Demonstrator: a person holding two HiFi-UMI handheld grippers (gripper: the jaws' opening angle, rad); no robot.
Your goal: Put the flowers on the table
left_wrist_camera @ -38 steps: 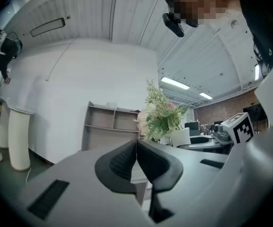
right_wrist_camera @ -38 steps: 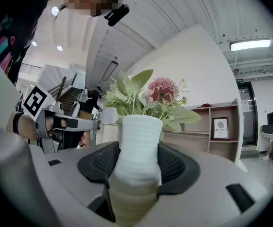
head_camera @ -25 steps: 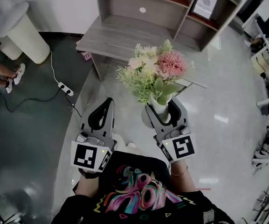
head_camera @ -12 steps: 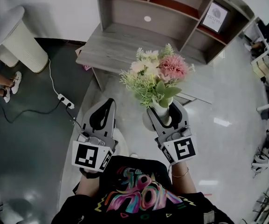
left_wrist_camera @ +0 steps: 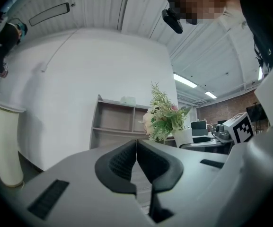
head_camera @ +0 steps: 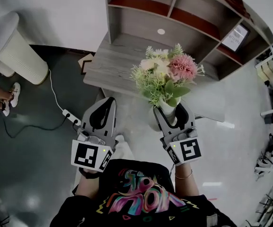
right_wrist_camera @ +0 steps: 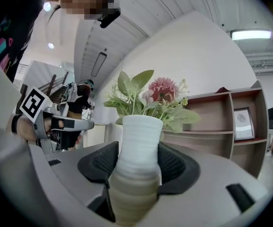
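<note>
White and ribbed at the top, tan lower down, the vase looks hard, like clay or pottery. I think it would crack if it bumped the surface or fell on the floor. Its side looks a bit smooth, so it could slip. The flowers are soft and bushy and make the top wide, so I think the vase could tip easily.

The right claw is closed on the narrow middle of the vase, one pad on each side. That looks like a good place to hold it, under the wide bunch and above the fatter bottom part.

The vase stands straight up and down. Its long way runs from bottom to top, its mouth faces up, and the flowers point up and spread out.

It is up in the air, near the front edge of the surface, and not on it yet. Shelves stand along the back edge.

The left claw is pressed together with nothing in it, just beside the right one.
</note>
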